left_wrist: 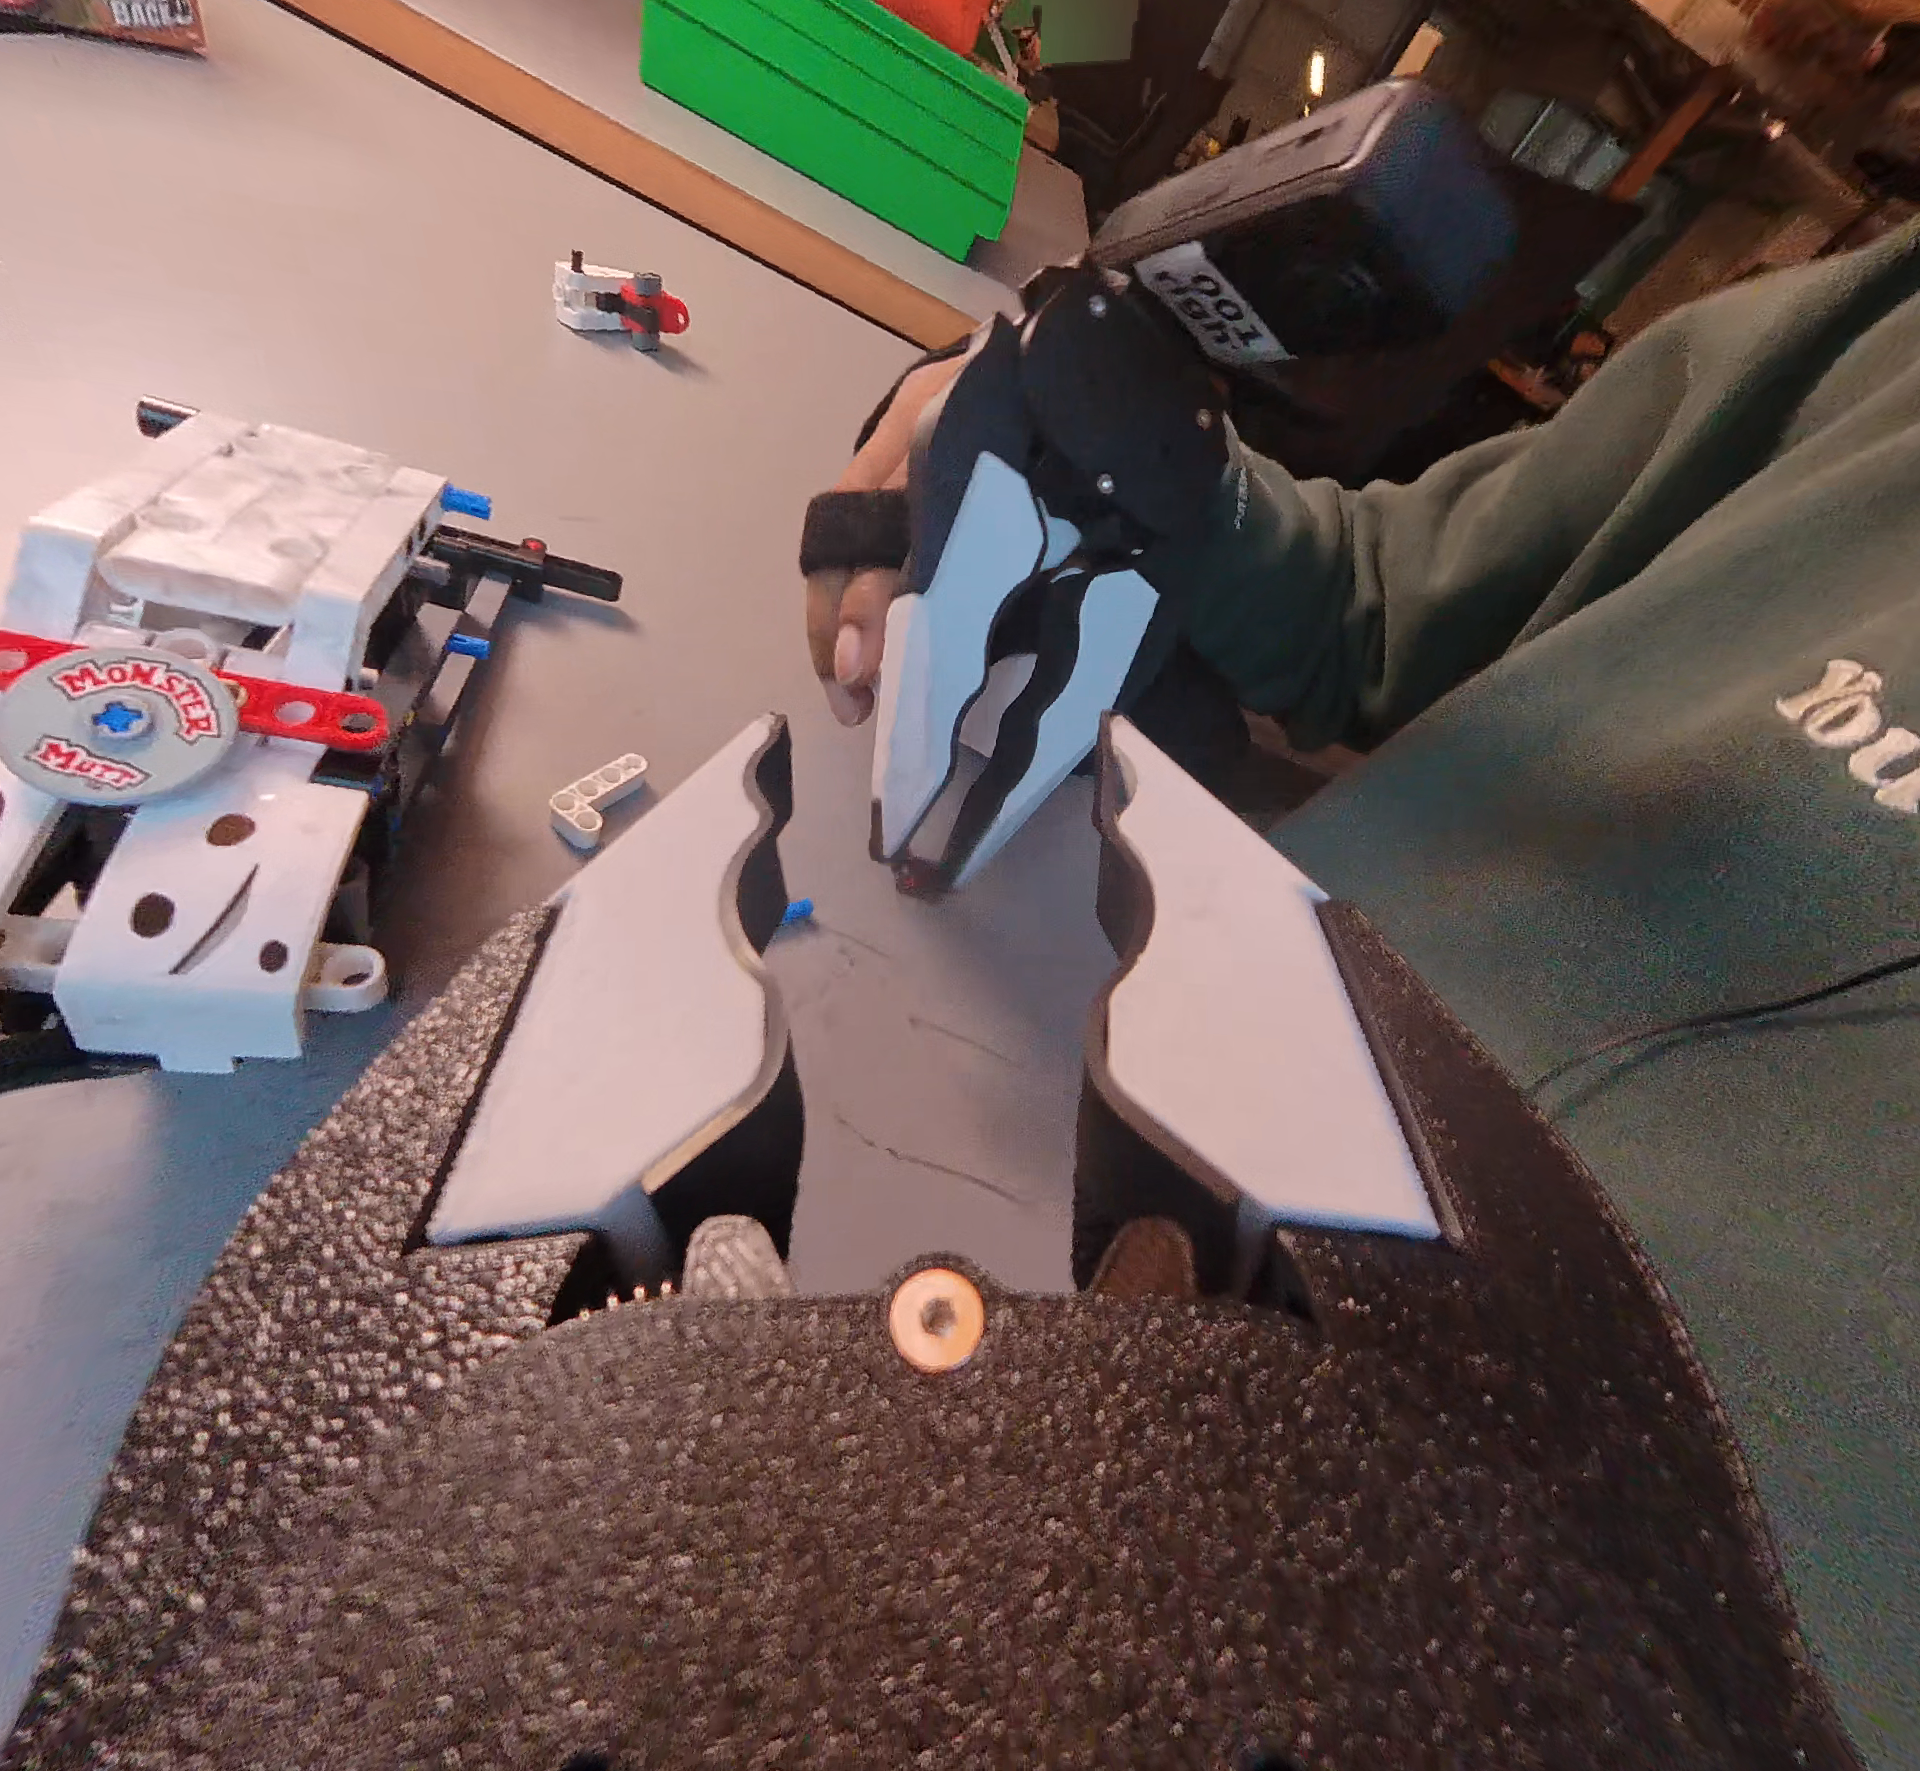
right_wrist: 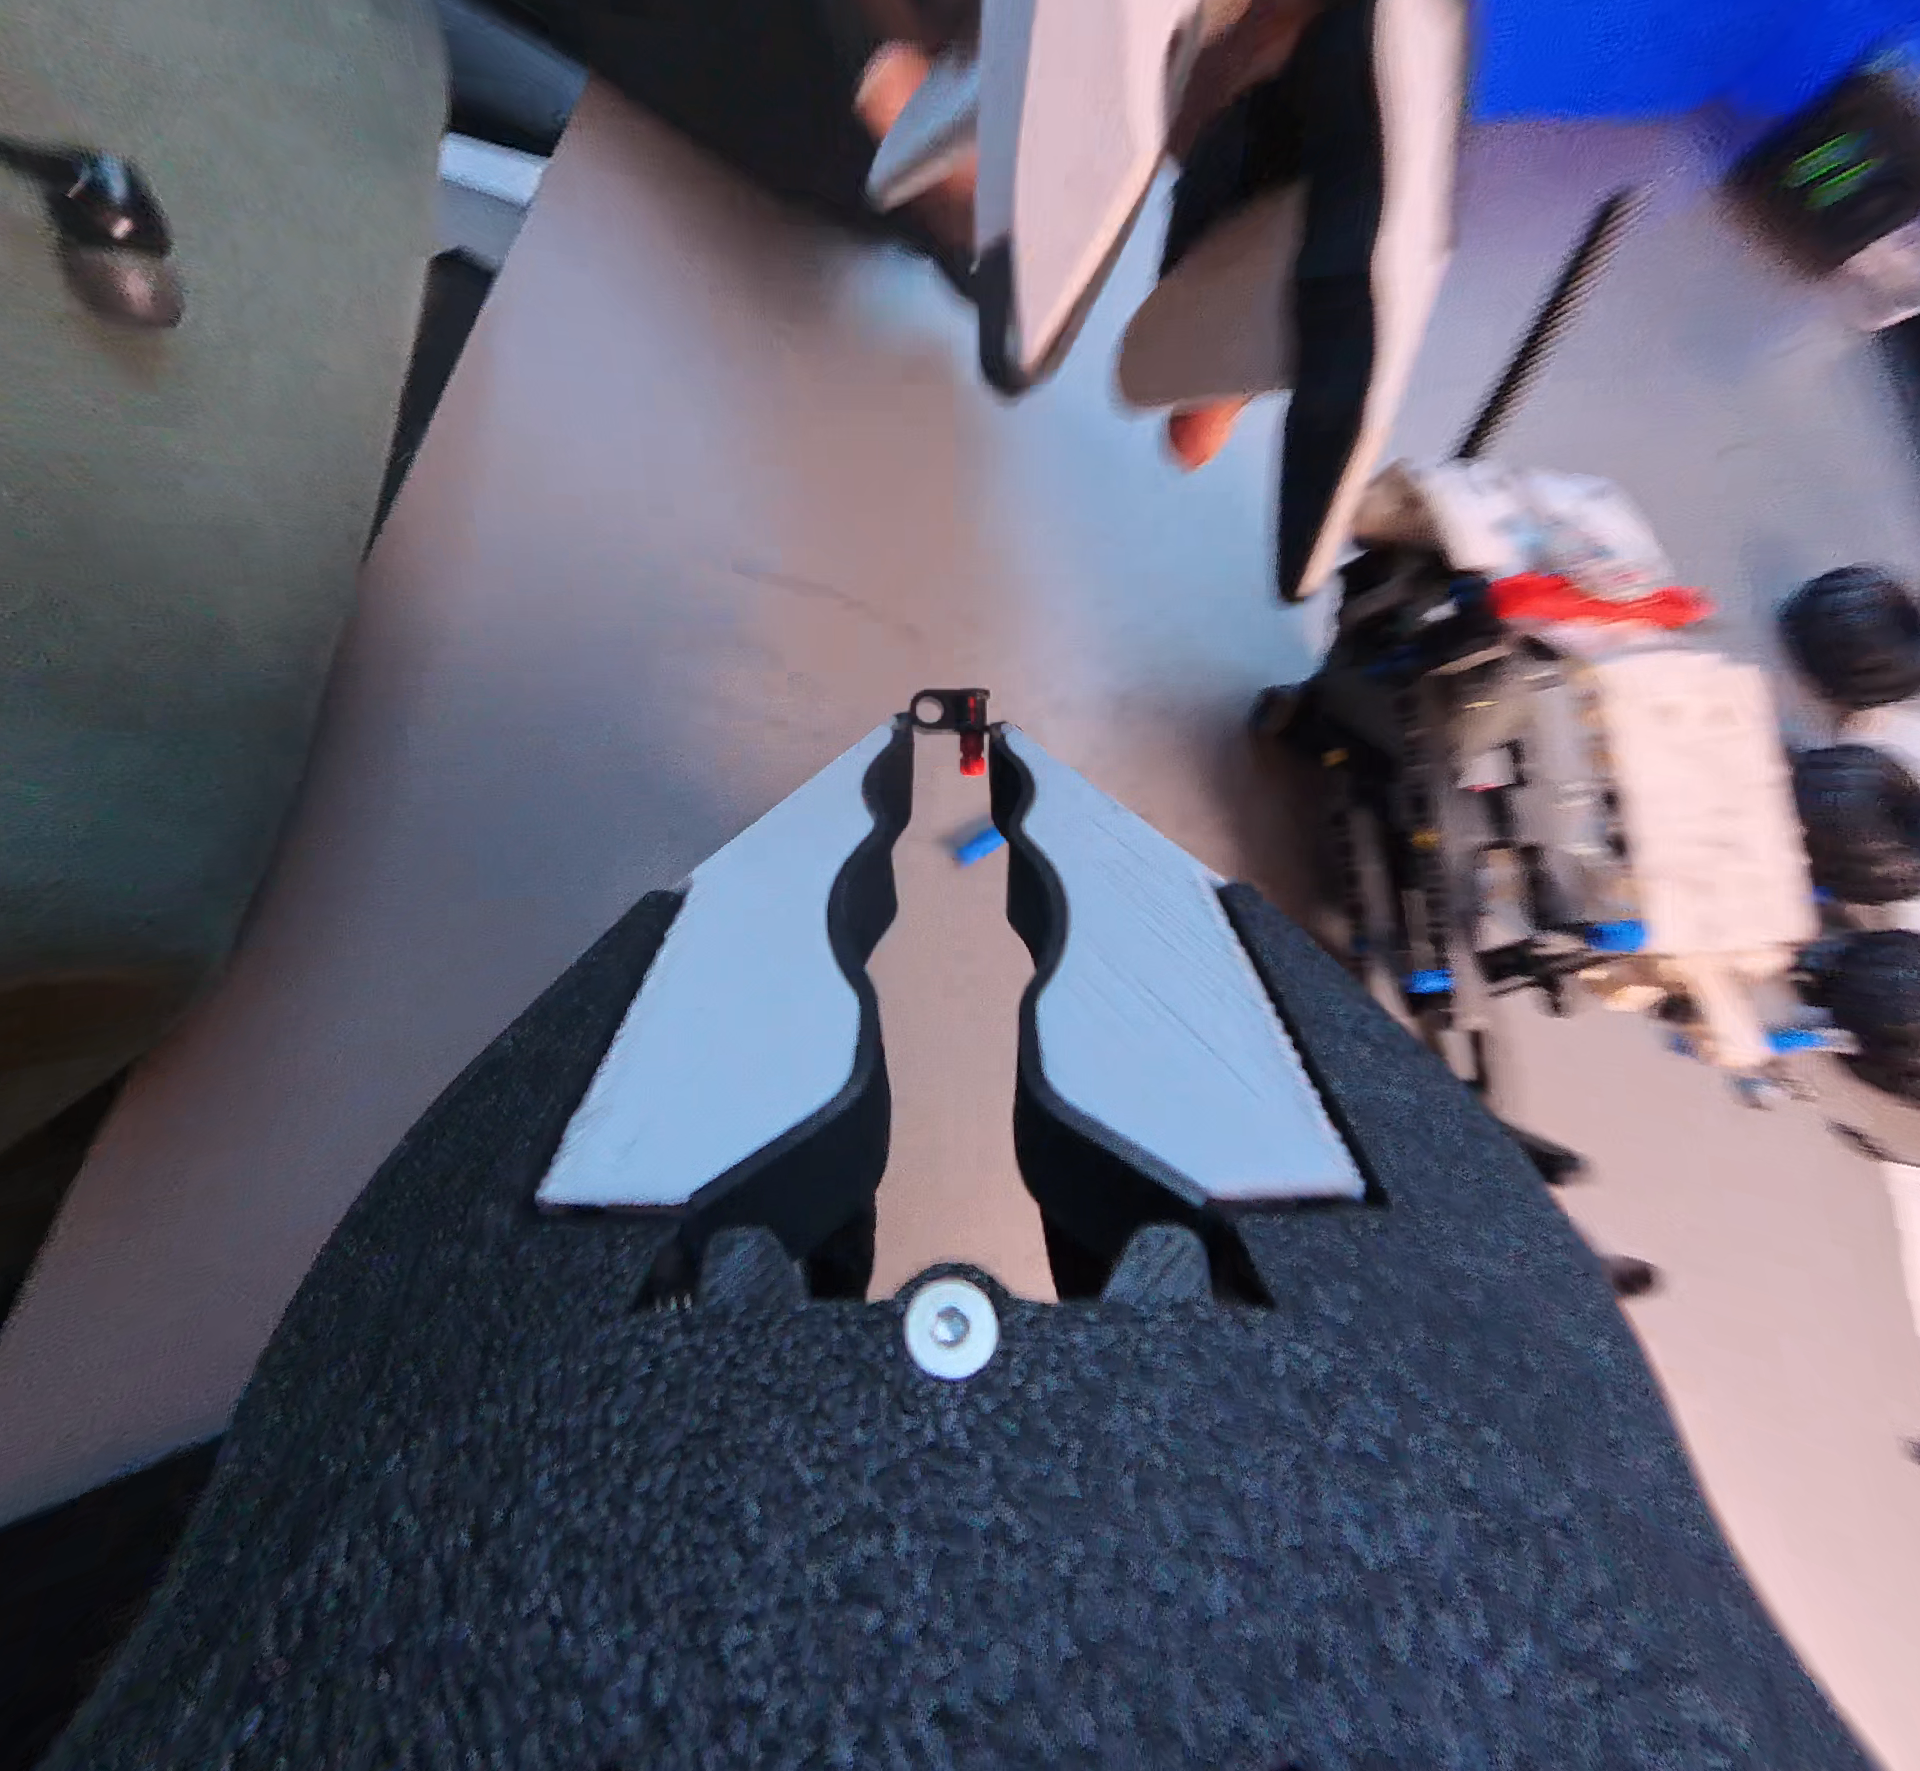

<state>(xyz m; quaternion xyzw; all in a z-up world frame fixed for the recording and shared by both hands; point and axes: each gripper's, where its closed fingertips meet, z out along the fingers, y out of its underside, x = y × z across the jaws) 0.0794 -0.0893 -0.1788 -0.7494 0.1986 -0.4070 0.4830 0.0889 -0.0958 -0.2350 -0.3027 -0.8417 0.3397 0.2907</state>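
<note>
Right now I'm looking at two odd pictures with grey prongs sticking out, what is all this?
Those prongs belong to hand-held claws; a person grips one in each hand, and each carries a camera looking along its fingers. The left claw is open over the grey table. The right claw pinches a small black and red piece at its tips, seen sharply in its own picture. A tiny blue pin lies on the table below. Nearby sit a half-built white toy truck, a small white angle piece and a green bin.
</note>
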